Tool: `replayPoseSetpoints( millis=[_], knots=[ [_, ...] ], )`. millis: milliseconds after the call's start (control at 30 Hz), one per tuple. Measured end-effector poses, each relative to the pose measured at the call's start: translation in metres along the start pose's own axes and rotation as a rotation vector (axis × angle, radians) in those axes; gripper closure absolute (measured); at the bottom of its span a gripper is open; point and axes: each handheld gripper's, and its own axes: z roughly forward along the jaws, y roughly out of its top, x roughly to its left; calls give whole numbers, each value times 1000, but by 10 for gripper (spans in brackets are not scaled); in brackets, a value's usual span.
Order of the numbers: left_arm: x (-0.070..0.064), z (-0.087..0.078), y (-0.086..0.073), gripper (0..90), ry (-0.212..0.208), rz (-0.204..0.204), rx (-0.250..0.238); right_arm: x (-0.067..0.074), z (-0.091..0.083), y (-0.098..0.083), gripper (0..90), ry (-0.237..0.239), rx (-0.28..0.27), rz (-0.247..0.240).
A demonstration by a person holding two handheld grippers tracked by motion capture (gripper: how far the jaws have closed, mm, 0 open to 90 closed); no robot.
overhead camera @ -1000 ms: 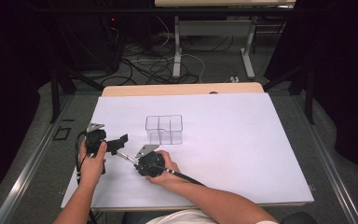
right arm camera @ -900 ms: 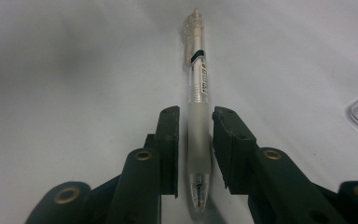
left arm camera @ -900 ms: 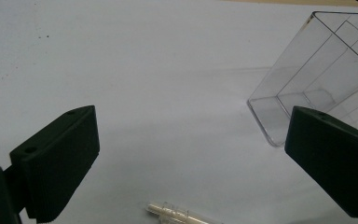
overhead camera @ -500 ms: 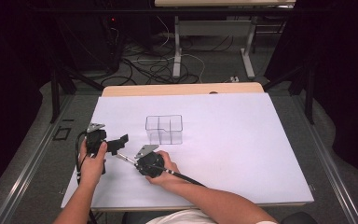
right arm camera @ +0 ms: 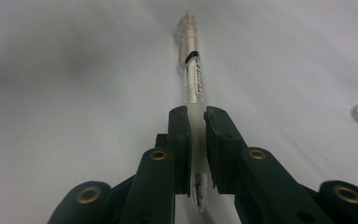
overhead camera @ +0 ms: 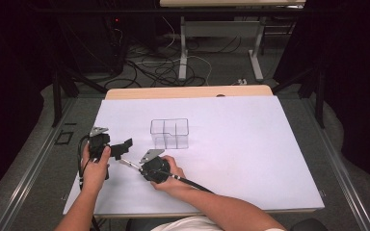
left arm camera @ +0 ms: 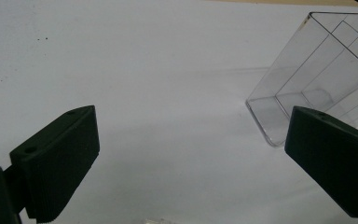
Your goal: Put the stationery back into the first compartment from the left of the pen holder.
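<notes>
**Pen clamped lengthwise in the right gripper, left gripper standing wide**

The right gripper [right arm camera: 196,114] has its two black jaws pressed together on a clear plastic ballpoint pen [right arm camera: 192,70], gripping the frosted section near the writing end. In the right gripper view the pen's long axis runs straight along the line of the jaws: the tip, with a trace of red inside the barrel, points back toward the gripper body, while the clip and push-button end points away from it, out over the white table cover [right arm camera: 65,70]. Most of the barrel, with its black band and printed label, sticks out beyond the jaw tips.

In the high view the right gripper [overhead camera: 137,163] sits low over the near left part of the table [overhead camera: 250,154], and the pen [overhead camera: 129,164] shows as a thin pale stick reaching from it toward the left gripper [overhead camera: 123,147], roughly level with the tabletop. Whether the far end touches the cover cannot be told.

The left gripper [left arm camera: 191,158] is spread wide with nothing between its pads, just bare white cover. A clear plastic divided organizer box [overhead camera: 169,133] stands upright on the table beyond both grippers, near them but apart; in the left gripper view its near corner [left arm camera: 279,116] appears just past the right-hand jaw.
</notes>
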Motion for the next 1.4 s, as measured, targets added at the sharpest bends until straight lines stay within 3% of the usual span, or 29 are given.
replayPoseSetpoints(
  millis=[367,600,733,800,900,967,1133,1233,1400],
  knots=[
    [-2,-4,3,29,-24,13,-6,-5,-20,-2,806,16,-13,-24],
    [-4,-6,4,27,-27,27,-6,-24,-48,-11,806,-2,-19,-46],
    [-10,-8,7,2,-57,39,-20,-37,-67,-20,806,-34,-17,-71],
    [-14,-9,8,2,-63,55,-26,-40,-75,-23,806,-45,-15,-97],
    [-22,-12,10,2,-64,114,-12,-41,-82,-25,806,-54,-18,-121],
    [-25,-13,11,11,-67,137,-11,-45,-94,-28,806,-48,-32,-187],
    [-33,-18,14,43,-82,158,-28,-48,-112,-33,806,-56,-41,-266],
    [-38,-21,16,65,-85,195,-35,-51,-118,-35,806,-55,-37,-280],
    [-46,-21,16,99,-107,223,-35,-64,-134,-42,806,0,3,-301]
  ],
)
